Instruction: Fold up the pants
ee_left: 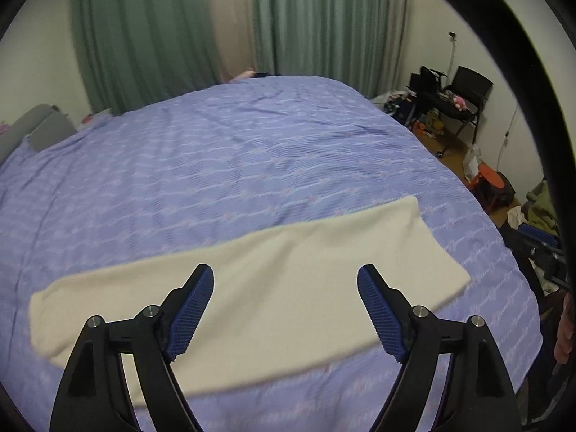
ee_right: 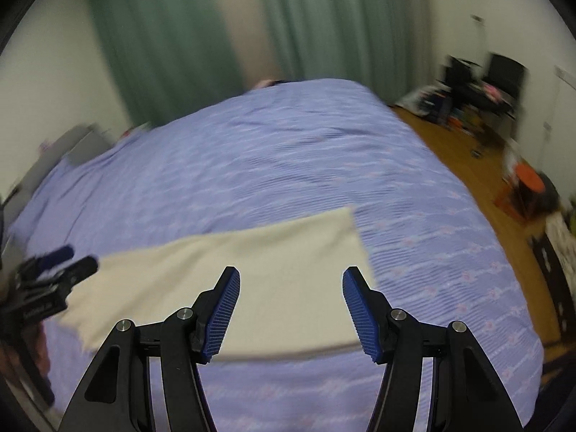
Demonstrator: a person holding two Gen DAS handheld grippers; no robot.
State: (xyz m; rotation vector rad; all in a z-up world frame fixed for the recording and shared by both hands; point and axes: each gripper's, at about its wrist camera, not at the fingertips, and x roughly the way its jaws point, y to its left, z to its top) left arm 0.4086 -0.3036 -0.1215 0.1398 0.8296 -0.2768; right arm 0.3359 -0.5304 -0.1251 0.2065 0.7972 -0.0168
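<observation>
Across the room's middle, the bed point(ee_left: 252, 151) carries a lilac patterned cover. Near its front edge lies the cream pants point(ee_left: 252, 288), folded into a long flat band. Above the band, the left gripper point(ee_left: 285, 309) and right gripper point(ee_right: 291, 311) stand wide apart, jaws holding nothing.

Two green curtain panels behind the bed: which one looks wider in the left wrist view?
The left curtain panel; it spans more of the wall than the right curtain panel, with a pale gap between them.
</observation>
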